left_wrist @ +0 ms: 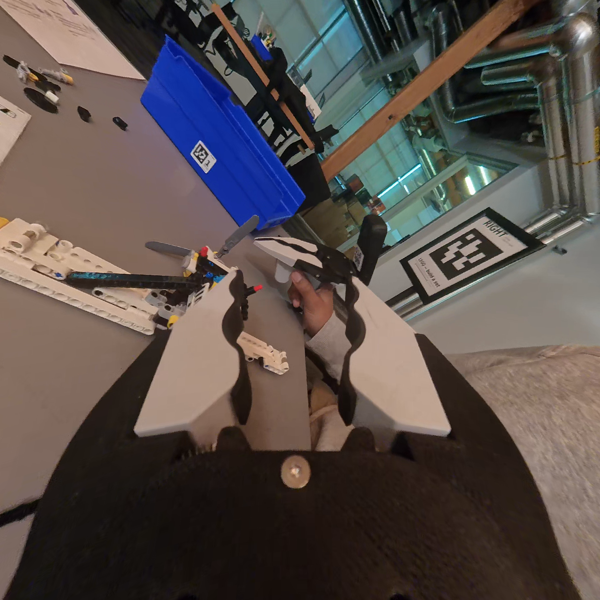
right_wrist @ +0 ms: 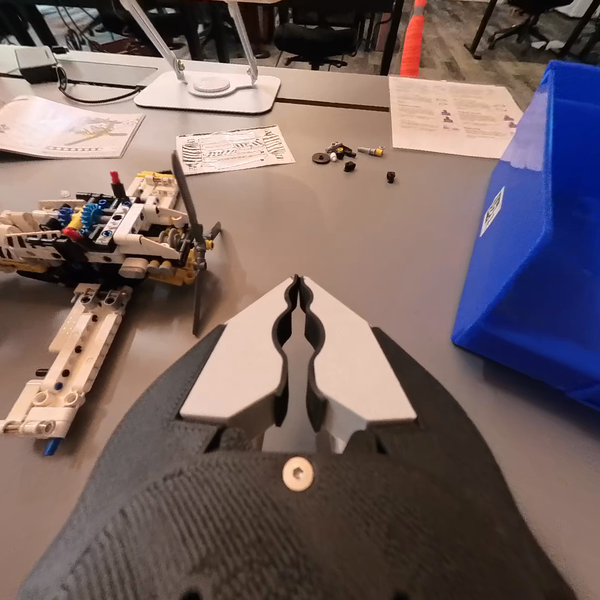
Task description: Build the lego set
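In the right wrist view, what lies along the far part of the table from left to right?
Instruction booklet → sticker sheet → small loose pieces → printed sheet → blue bin.

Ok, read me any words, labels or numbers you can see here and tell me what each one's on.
I won't quote writing; these things bear it.
Framed sign: printed lines beside a black-and-white marker.
Blue bin: white sticker, characters too small.
White sheet: blurred.
Instruction booklet: blurred.
Sticker sheet: striped patterns, nothing legible.
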The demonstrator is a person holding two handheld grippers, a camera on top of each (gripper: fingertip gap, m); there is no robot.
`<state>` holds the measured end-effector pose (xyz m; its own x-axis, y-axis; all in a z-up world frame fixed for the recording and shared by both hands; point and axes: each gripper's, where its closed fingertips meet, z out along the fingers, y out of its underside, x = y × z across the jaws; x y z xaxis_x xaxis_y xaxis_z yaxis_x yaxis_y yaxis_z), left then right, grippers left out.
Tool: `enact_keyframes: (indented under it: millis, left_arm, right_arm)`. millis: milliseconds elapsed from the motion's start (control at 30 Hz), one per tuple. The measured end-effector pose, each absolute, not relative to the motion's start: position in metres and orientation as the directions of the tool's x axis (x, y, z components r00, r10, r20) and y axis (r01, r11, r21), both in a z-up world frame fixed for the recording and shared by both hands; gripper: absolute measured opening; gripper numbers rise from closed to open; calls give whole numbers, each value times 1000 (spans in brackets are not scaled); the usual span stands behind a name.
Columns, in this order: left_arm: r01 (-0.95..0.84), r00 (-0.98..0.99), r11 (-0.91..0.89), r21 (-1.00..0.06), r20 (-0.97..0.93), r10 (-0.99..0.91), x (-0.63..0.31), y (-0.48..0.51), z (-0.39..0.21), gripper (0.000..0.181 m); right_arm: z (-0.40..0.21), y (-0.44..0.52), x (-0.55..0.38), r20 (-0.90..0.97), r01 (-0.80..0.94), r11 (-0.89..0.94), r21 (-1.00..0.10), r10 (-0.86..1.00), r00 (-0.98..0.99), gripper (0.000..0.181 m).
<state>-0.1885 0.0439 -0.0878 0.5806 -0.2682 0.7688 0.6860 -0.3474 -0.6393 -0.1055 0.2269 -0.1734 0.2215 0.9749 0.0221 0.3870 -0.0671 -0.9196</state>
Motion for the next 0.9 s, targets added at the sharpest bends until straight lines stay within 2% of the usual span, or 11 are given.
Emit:
enact_keyframes:
  millis: [167, 700, 767, 900]
  left_arm:
    - [688, 568, -368, -625, 780, -264, -186, 45, -91, 60]
    - [698, 561, -358, -620, 785, -264, -189, 41, -86, 66]
    - [689, 613, -339, -640, 765, -198, -206, 36, -91, 62]
    - [635, 760, -274, -723, 648, 52, -261, 13, -107, 57]
  right_arm:
    - [-176, 227, -106, -22, 396, -105, -912, 978, 208, 0]
    - [-184, 223, -110, 26, 451, -63, -891, 982, 188, 0]
    - [-185, 222, -110, 36, 455, -53, -889, 982, 185, 0]
    - [-183, 220, -110, 44, 448, -43, -893, 983, 181, 0]
